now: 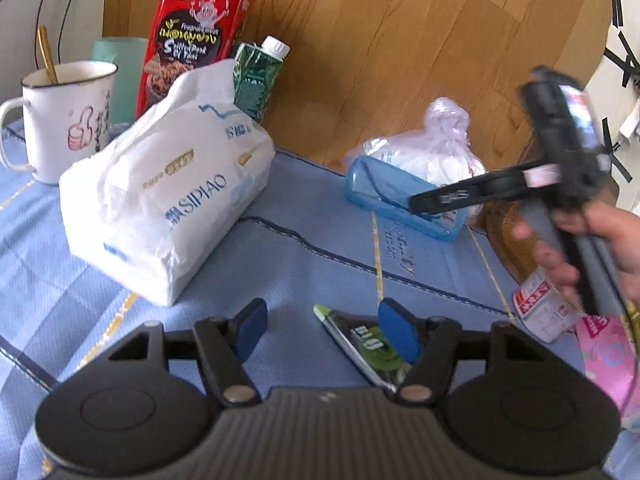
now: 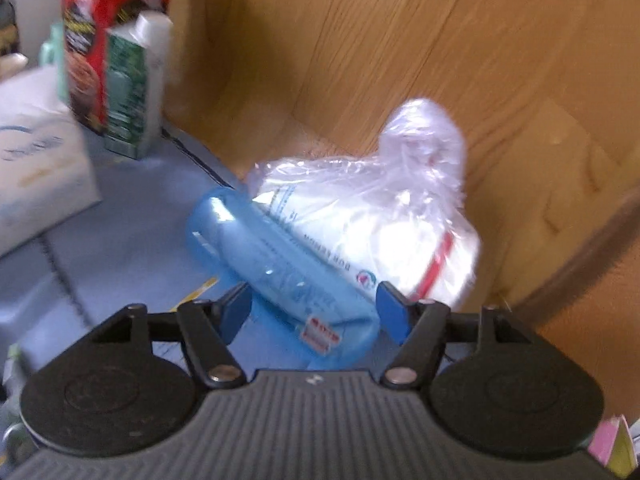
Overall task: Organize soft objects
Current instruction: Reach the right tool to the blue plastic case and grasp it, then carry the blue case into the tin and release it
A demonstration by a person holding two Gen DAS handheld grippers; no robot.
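A white SIPIAO tissue pack [image 1: 160, 200] lies on the blue cloth [image 1: 300, 248] at the left. Further right, a clear plastic bag [image 1: 432, 148] of white material sits behind a blue translucent case [image 1: 392, 196]. My left gripper [image 1: 326, 332] hangs open low over the cloth with nothing between its pads; a green tube [image 1: 360, 344] lies partly under its right finger. A hand [image 1: 580, 248] holds the right gripper, whose finger [image 1: 460, 194] reaches over the case. In the right wrist view my right gripper [image 2: 316, 314] is open, the blue case [image 2: 280, 264] lying between its fingers, the bag [image 2: 380, 216] just beyond.
A white mug [image 1: 60, 120] with a spoon, a red snack box [image 1: 192, 40] and a green carton [image 1: 256, 76] stand at the back left. A small red-and-white packet [image 1: 544, 312] and a pink packet [image 1: 608, 352] lie at the right. The wooden table [image 1: 400, 40] shows beyond the cloth.
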